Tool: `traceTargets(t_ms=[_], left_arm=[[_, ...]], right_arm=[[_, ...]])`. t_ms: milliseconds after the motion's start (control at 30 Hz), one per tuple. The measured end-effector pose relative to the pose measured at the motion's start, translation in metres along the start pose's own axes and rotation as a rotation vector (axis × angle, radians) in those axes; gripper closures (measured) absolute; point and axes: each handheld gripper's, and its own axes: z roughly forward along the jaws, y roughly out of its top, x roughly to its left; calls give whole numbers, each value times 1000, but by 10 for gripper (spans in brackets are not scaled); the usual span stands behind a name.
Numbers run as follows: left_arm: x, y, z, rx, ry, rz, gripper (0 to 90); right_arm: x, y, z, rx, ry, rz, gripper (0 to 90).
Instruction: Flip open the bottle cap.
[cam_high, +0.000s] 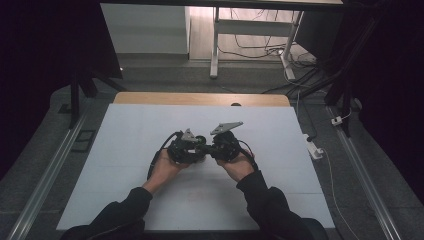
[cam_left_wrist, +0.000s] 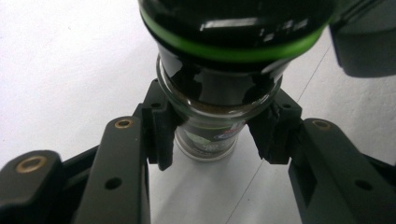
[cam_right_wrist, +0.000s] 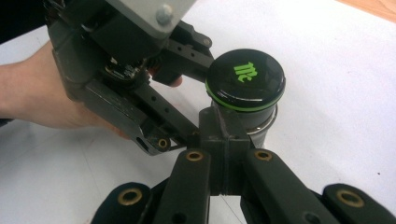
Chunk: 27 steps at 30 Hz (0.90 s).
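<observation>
A small glass spice jar (cam_left_wrist: 208, 135) with a glossy black domed cap ringed in bright green is held at its clear neck between the matte black pads of the left gripper (cam_left_wrist: 215, 133), one ribbed pad being pressed to each side just under the cap. Brown contents and part of a printed label are seen through the glass below the jaws, and the jar's base appears to be set on the white, smooth sheet covering the table (cam_left_wrist: 60, 60). In the right gripper view the cap (cam_right_wrist: 245, 79) is shown from above, marked with a green logo, directly ahead of the right gripper (cam_right_wrist: 223, 154), whose two black jaws are brought together with no gap and nothing between them, their tips just beside the jar's neck. In the high view both tools are held close together at mid-table, the left hand (cam_high: 165, 170) and right hand (cam_high: 239, 167) being wrapped around the gripper bodies, dark sleeves behind them.
</observation>
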Motion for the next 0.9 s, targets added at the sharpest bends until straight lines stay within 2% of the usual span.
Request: traceTargets(t_ms=[233, 900], left_arm=[[0, 0, 0, 5, 3, 9, 539], [-1, -1, 0, -4, 5, -2, 539]], right_arm=[[-1, 1, -1, -10, -2, 13, 894], [-6, 10, -7, -48, -26, 27, 895]])
